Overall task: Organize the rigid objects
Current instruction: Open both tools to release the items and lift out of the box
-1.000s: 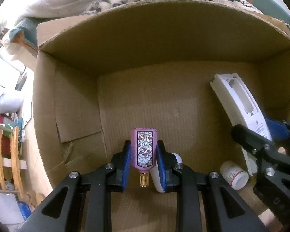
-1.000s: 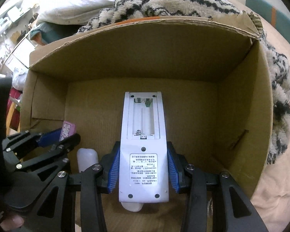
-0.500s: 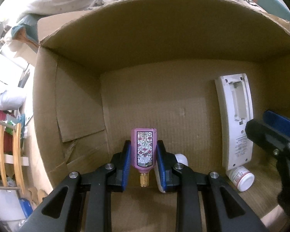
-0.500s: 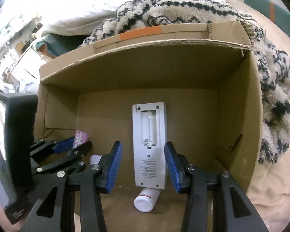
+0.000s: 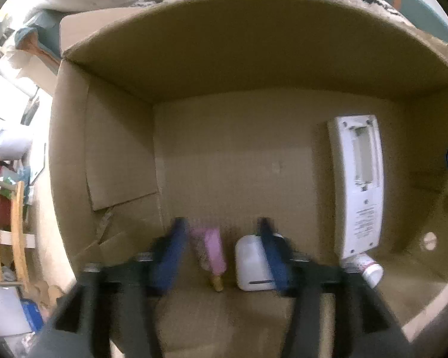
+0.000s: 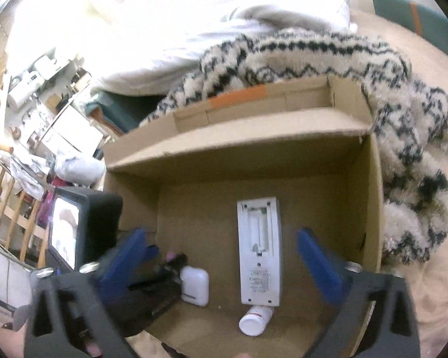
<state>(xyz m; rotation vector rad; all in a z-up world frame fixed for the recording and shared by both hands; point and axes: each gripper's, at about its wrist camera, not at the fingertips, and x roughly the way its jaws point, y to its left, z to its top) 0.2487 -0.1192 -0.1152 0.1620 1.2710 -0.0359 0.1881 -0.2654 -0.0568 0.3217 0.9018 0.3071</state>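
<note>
An open cardboard box point(image 5: 119, 161) holds everything. A pink perfume bottle point(image 5: 212, 250) leans tilted on the box floor between the blue pads of my left gripper point(image 5: 221, 253). Its jaws are opening and no longer press on the bottle. A small white case point(image 5: 252, 264) lies beside the bottle, against the right pad. A white remote point(image 6: 258, 250) lies back side up on the floor, with a white pill bottle point(image 6: 255, 319) at its near end. My right gripper point(image 6: 224, 259) hangs above the remote, jaws opening wide and holding nothing.
The box's far wall point(image 6: 239, 161) and right wall point(image 6: 364, 208) stand tall around the floor. A patterned fluffy blanket point(image 6: 373, 68) and white bedding point(image 6: 254, 21) lie behind it. Wooden furniture and clutter point(image 6: 21, 155) fill the left.
My left jaws have parted and the pink bottle has tipped sideways out of the grip. My right gripper has let go of the remote, risen and spread wide; the remote now lies flat.
</note>
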